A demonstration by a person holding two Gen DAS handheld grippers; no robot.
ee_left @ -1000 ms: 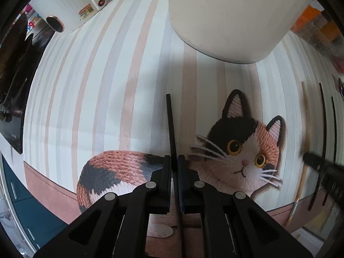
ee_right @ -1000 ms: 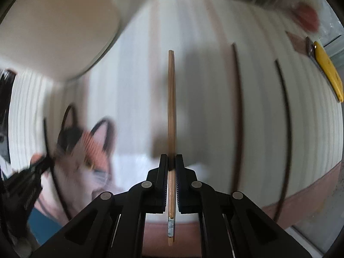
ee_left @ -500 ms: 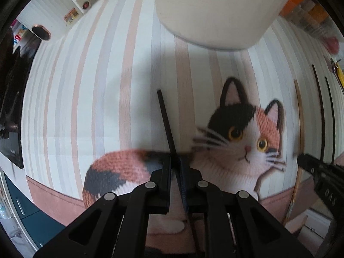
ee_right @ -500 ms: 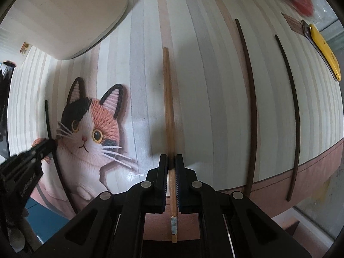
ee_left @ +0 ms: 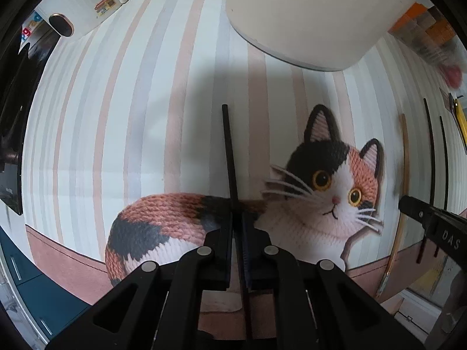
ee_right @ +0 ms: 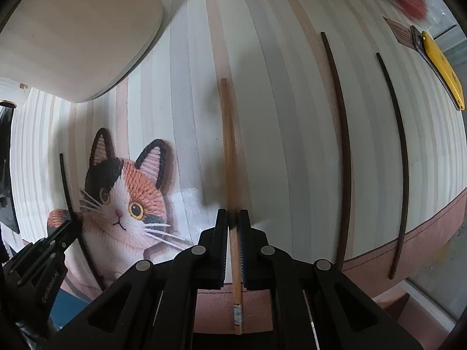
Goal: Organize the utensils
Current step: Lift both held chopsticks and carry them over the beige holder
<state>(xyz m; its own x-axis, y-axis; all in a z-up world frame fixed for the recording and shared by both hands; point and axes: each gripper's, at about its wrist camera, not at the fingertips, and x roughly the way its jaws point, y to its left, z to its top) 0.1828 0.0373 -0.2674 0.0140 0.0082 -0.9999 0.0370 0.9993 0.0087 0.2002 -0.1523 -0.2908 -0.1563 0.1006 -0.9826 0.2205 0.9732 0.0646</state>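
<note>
The left hand-held gripper [ee_left: 237, 233] is clamped on a black chopstick [ee_left: 229, 157], taking it near one end so that most of the length runs out ahead of the jaws over the printed calico cat [ee_left: 329, 186]. The stick is thin, straight and square-cut at its far tip; it looks light and stiff, with a smooth, probably slippery finish, so a narrow pinch like this could let it swivel or slide if tipped.

The worktop [ee_left: 116, 116] carries a mat of pale grey, cream and pink stripes with a brownish-pink border, flat and slightly glossy. A large cream container [ee_left: 306, 14] with rounded corners and a matte wall stands at the far side, between the two grippers.

The right hand-held gripper [ee_right: 233, 227] is closed on a light wooden chopstick [ee_right: 229, 145], again near one end; a short stub with a pale grey band sticks out behind the pads. It looks round, matte and bamboo-like, likely grippier than the black one, equally light and rigid, and not fragile in ordinary handling. A hold nearer the middle would probably balance either stick better, though an end grip suits dropping it upright into a holder.

Further right, two dark brown chopsticks [ee_right: 341, 145] [ee_right: 400, 160] lie on the mat side by side but apart, their near ends crossing onto the border. A yellow-handled tool [ee_right: 440, 67] lies at the far right edge.
</note>
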